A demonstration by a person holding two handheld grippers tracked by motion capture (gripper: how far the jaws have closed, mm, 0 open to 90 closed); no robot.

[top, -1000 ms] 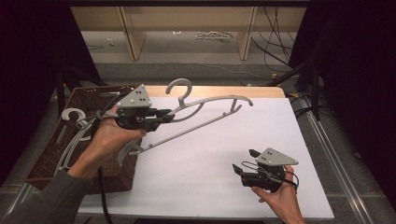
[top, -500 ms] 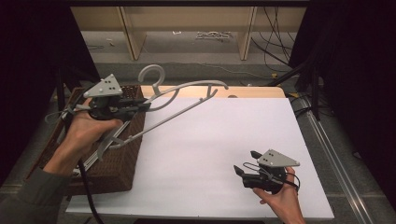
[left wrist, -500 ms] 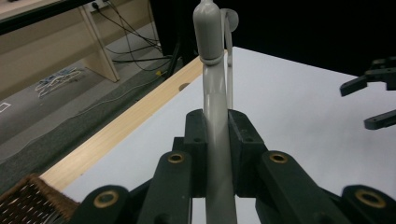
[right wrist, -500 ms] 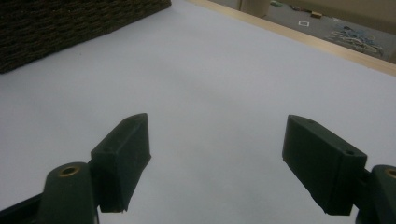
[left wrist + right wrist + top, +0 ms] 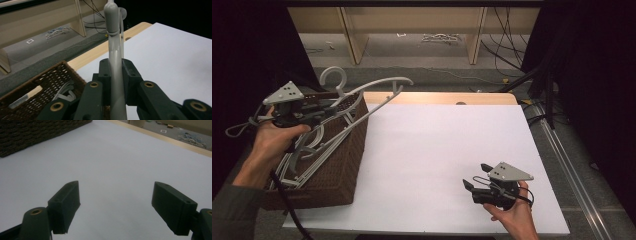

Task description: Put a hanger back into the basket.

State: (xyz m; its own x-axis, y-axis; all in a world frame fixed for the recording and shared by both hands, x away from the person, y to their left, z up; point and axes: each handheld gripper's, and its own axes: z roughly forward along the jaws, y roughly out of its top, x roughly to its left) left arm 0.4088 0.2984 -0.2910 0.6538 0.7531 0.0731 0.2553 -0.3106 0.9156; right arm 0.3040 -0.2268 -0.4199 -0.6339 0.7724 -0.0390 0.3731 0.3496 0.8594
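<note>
High view, left claw (image 5: pixel 334 106) clamped on grey hanger (image 5: pixel 377 85) above basket (image 5: pixel 339 165), right claw (image 5: pixel 472 186) wide, empty.

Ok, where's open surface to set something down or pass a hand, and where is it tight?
The white table top lies bare between the wicker basket and the right gripper, and on to its far wooden edge. It is crowded in the basket, which holds grey hangers, and above it, where the left gripper holds a hanger.

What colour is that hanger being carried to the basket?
Light grey plastic hanger, clearest in the left gripper view.
</note>
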